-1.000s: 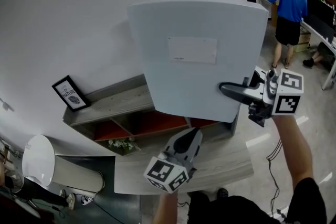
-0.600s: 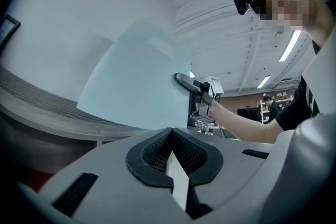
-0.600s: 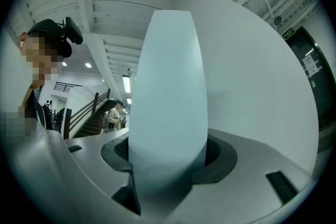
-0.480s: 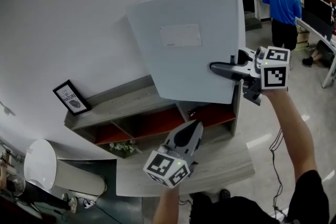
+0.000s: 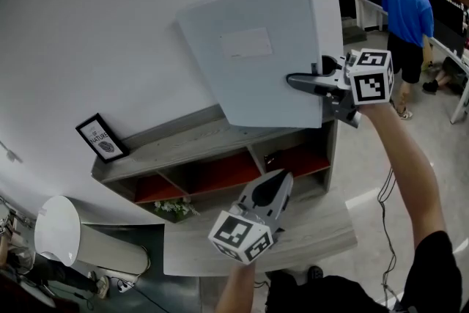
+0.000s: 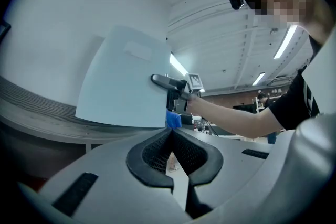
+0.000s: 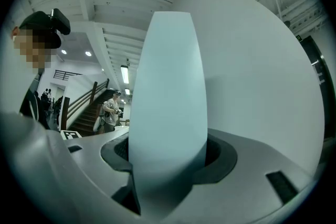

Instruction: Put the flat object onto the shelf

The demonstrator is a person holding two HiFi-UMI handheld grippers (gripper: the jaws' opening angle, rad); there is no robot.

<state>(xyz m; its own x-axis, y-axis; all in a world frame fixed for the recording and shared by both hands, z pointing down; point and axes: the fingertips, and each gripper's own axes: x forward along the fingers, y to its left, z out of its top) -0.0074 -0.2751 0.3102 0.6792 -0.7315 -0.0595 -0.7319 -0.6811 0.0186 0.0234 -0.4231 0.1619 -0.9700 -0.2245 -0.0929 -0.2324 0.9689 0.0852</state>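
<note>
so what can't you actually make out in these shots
- Head view: print on the white label of the pale blue flat board is too small to read.
- Head view: that board hides the top right of the grey wooden shelf unit.
- Head view: the board hides the far side of the right tool.
- Right gripper view: the board fills the middle, so no shelf shows.

The flat board [image 5: 256, 55] stands upright over the right end of the shelf [image 5: 183, 141], before the wall [image 5: 110, 26]. Its right edge sits between the jaws of the right hand-held gripper [image 5: 297, 81]. A picture frame [image 5: 101, 137] stands on the shelf top's left end. The desk [image 5: 322, 231] lies before the shelf, and the left hand-held gripper [image 5: 281, 177] is above it.
</note>
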